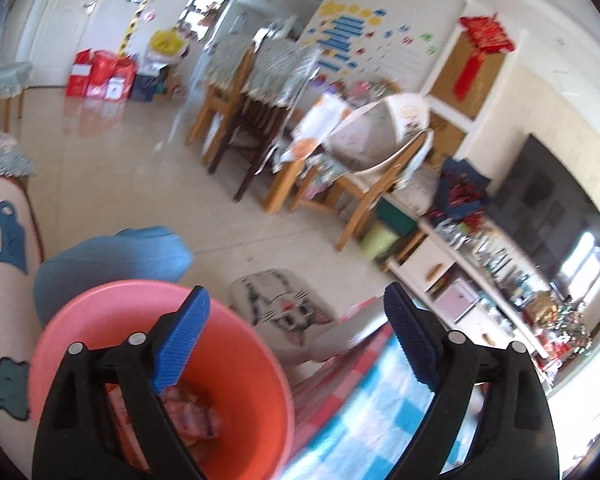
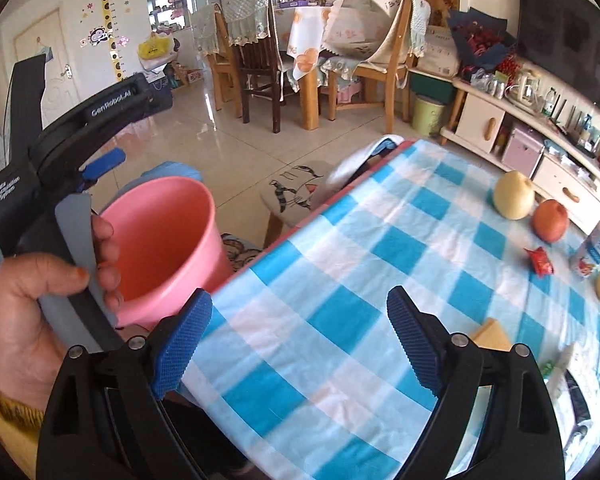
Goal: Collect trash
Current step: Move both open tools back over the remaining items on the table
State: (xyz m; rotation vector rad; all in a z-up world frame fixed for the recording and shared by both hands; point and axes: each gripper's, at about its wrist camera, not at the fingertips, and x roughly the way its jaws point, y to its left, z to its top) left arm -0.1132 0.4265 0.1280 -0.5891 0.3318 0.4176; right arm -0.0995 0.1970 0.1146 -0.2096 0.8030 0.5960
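Pink bucket [image 1: 236,364] holds wrappers [image 1: 192,416] — left gripper [image 1: 296,340] and right gripper [image 2: 300,338] both released, empty

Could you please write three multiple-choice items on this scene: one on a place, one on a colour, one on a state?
1. Where is the red wrapper?
A. on the checked tablecloth
B. on the floor
C. on a chair

2. What colour is the bucket?
A. green
B. pink
C. black

3. How is the right gripper?
A. shut on a pear
B. shut on the wrapper
C. open, nothing between its fingers

Answers: 1 A, it lies on the cloth beside the fruit; 2 B, its wall is pink in both views; 3 C, only cloth shows between the spread fingers.
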